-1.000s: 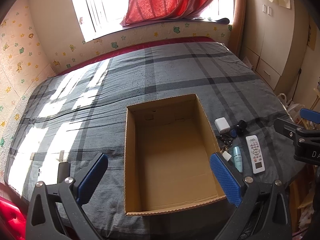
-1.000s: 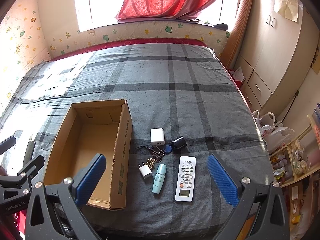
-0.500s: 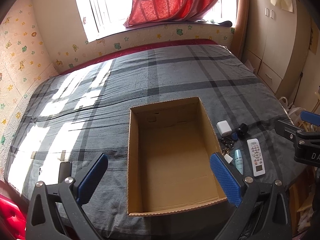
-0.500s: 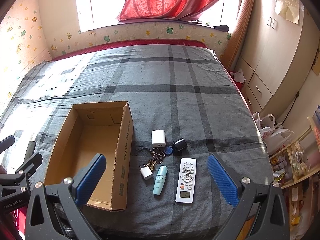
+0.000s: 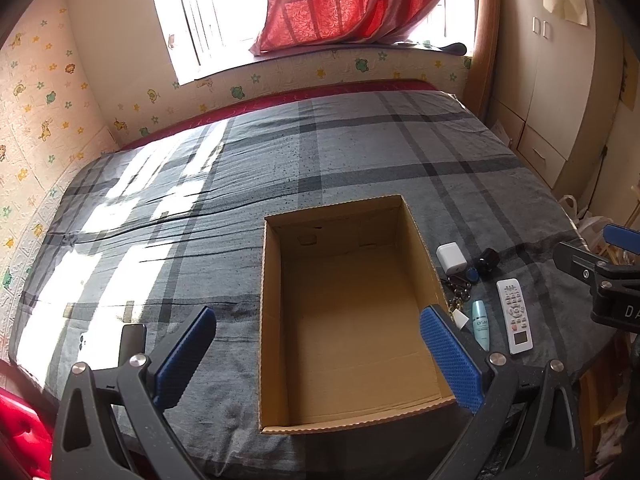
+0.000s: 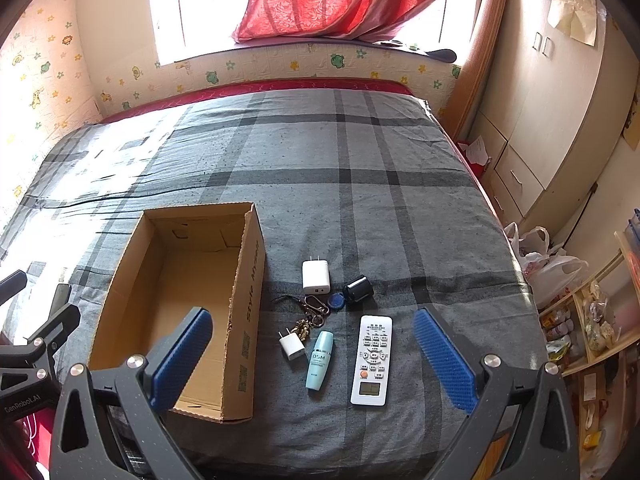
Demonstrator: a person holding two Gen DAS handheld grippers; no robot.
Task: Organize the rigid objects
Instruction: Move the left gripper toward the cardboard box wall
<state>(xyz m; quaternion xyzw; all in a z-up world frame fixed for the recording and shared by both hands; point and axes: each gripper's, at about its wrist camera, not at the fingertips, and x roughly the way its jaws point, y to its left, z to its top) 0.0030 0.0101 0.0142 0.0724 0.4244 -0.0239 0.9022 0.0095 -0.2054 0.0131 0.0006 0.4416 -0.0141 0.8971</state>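
Note:
An open, empty cardboard box (image 5: pixel 412 240) (image 6: pixel 250 280) lies on the grey plaid bed. Right of it lie a white remote (image 6: pixel 371 360) (image 5: pixel 515 316), a teal bottle (image 6: pixel 319 360) (image 5: pixel 480 324), a small white plug (image 6: pixel 292 346), a large white charger (image 6: pixel 316 277) (image 5: pixel 451 258), a key bunch (image 6: pixel 314 308), a blue fob (image 6: pixel 334 302) and a black cap (image 6: pixel 359 289) (image 5: pixel 489 259). My left gripper (image 5: pixel 318 354) is open and empty above the box's near end. My right gripper (image 6: pixel 312 354) is open and empty above the small items.
A dark phone (image 5: pixel 132 344) lies on the bed left of the box. A wardrobe (image 6: pixel 552 128) stands right of the bed, with plastic bags (image 6: pixel 548 264) and a shelf (image 6: pixel 592 328) nearer. A window with a red curtain (image 6: pixel 340 0) is behind.
Both views have shifted slightly; the box and the items sit a little lower and farther in frame. Both grippers stay open. Nothing on the bed has moved.

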